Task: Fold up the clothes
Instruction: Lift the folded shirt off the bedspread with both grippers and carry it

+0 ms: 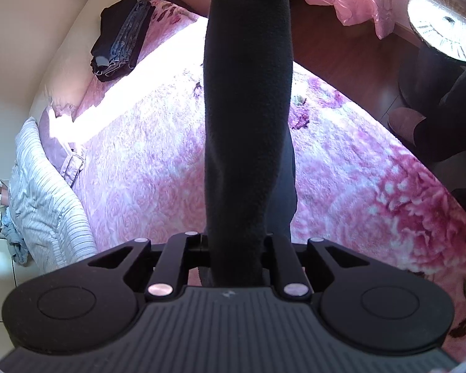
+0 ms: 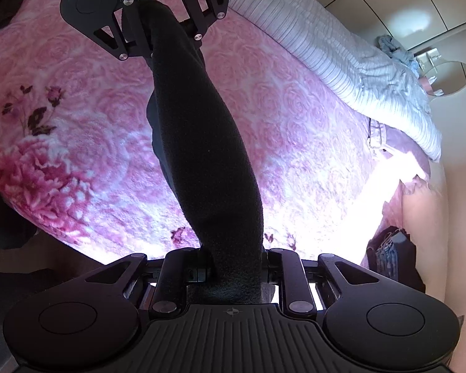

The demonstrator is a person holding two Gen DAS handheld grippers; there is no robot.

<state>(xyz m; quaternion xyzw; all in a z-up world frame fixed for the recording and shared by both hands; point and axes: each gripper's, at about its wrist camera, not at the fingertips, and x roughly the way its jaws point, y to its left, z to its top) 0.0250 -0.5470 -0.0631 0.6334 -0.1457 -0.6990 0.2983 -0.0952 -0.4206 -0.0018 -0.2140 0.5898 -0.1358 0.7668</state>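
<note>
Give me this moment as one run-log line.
left gripper: shut on black garment | right gripper: shut on black garment | garment: stretched between both, above pink blanket | folded stack: far edge

Black ribbed left tool [image 1: 233, 258], silver pivot screws [image 1: 160, 289]

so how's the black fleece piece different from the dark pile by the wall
The black fleece garment hangs stretched between the left gripper and right gripper; the folded stack rests on the pink blanket. The garment is plain black; the stack shows blue denim layers. Both are clothing.
</note>
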